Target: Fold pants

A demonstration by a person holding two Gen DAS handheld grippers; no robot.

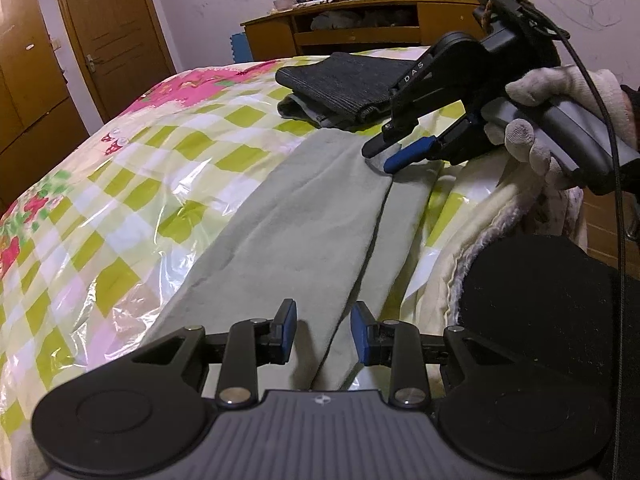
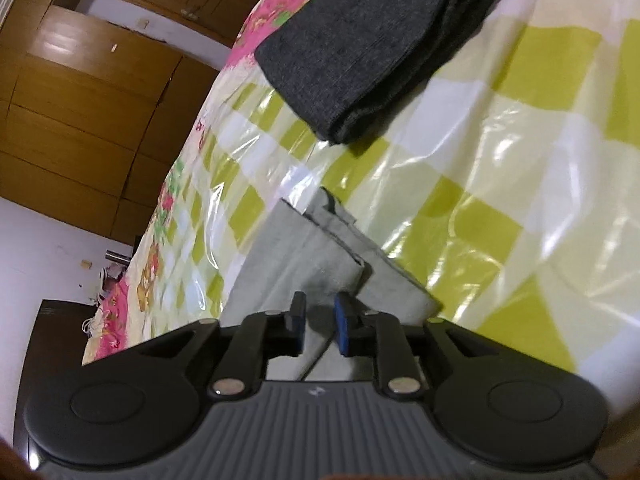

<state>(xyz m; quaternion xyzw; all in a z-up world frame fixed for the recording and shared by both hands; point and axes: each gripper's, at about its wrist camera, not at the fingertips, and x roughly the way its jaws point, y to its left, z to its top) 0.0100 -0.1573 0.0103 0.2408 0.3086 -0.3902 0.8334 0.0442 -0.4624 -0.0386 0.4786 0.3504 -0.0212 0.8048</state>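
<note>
Grey-green pants (image 1: 304, 216) are lying flat along a bed (image 1: 132, 184) covered with a glossy green-and-white checked sheet, legs side by side with a seam line between them.

Left claw (image 1: 323, 330) is hovering low over the near end of the pants, jaws standing apart at a narrow-to-medium gap, pads not pressing on cloth, holding nothing.

Right claw (image 1: 386, 158), held by a white-gloved hand (image 1: 548, 120), is sitting at the far end of the pants, tips down on the cloth. In its own view the right claw's blue pads (image 2: 343, 330) are standing a narrow gap apart over the folded hem, nothing pinched.

1 dark grey folded garment (image 2: 360, 48) is lying on the sheet just beyond the pants. A wooden door (image 1: 116, 36) and a wooden cabinet (image 1: 360, 28) are standing behind.
</note>
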